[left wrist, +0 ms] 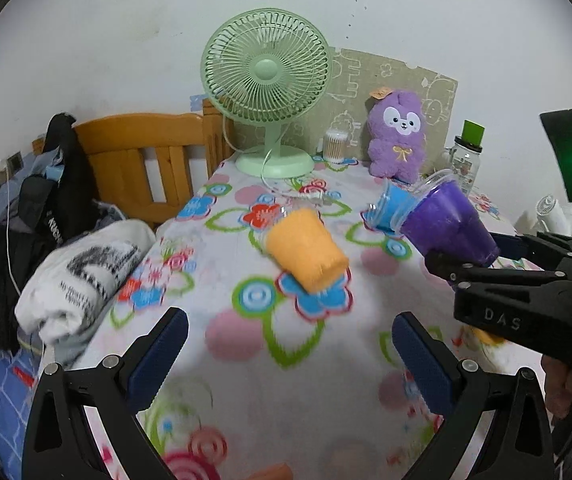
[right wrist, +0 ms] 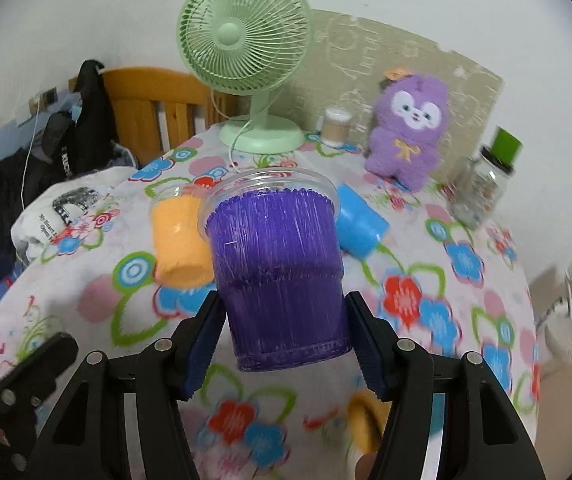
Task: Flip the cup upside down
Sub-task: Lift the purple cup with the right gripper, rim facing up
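My right gripper is shut on a purple cup near its base and holds it tilted above the table, clear rim pointing away. In the left wrist view the same cup shows at the right in the right gripper. An orange cup lies on its side mid-table, also in the right wrist view. A blue cup lies on its side behind, also in the right wrist view. My left gripper is open and empty, low over the near table.
A floral tablecloth covers the table. A green fan, a cotton-swab jar, a purple plush toy and a green-lidded jar stand at the back. A wooden chair and clothes are left.
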Demonstrator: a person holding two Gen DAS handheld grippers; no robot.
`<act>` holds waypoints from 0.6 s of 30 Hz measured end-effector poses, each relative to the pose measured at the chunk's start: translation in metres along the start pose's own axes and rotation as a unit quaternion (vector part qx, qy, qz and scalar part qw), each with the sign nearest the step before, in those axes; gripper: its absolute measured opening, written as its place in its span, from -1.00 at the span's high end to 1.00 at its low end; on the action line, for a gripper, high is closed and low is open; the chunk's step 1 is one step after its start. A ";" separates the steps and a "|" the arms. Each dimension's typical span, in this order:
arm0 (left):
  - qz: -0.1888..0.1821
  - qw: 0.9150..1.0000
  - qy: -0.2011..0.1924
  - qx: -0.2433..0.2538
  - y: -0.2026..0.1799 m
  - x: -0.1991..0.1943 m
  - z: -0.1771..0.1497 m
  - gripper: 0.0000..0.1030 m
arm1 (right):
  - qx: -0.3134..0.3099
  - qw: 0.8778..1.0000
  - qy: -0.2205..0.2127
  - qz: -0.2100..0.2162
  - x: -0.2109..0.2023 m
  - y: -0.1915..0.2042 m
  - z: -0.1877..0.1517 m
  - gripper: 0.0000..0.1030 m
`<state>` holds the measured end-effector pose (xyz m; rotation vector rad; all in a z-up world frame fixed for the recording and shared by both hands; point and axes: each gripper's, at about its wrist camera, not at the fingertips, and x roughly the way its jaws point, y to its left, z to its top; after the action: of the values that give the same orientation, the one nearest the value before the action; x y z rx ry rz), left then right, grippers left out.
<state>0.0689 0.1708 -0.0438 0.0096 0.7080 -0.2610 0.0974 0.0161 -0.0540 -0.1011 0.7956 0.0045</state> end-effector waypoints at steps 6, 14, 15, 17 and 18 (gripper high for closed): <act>0.001 1.000 0.016 0.008 -0.006 -0.024 -0.040 -0.99 | 0.024 1.000 0.017 -0.005 -0.023 0.014 -0.042 -0.25; -0.006 0.999 0.040 0.010 -0.011 -0.041 -0.078 -1.00 | 0.054 0.997 0.047 -0.003 -0.034 0.027 -0.089 -0.25; -0.006 0.999 0.040 0.012 -0.013 -0.043 -0.081 -1.00 | 0.057 0.997 0.049 -0.003 -0.034 0.030 -0.093 -0.25; -0.003 0.999 0.037 0.016 -0.015 -0.048 -0.088 -1.00 | 0.061 0.997 0.052 0.000 -0.034 0.034 -0.100 -0.25; -0.002 0.999 0.036 0.017 -0.016 -0.049 -0.092 -0.99 | 0.063 0.997 0.052 -0.001 -0.035 0.039 -0.105 -0.25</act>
<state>-0.0300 0.1756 -0.0807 0.0504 0.7753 -0.2776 -0.0032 0.0465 -0.1055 0.0167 0.8987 -0.0531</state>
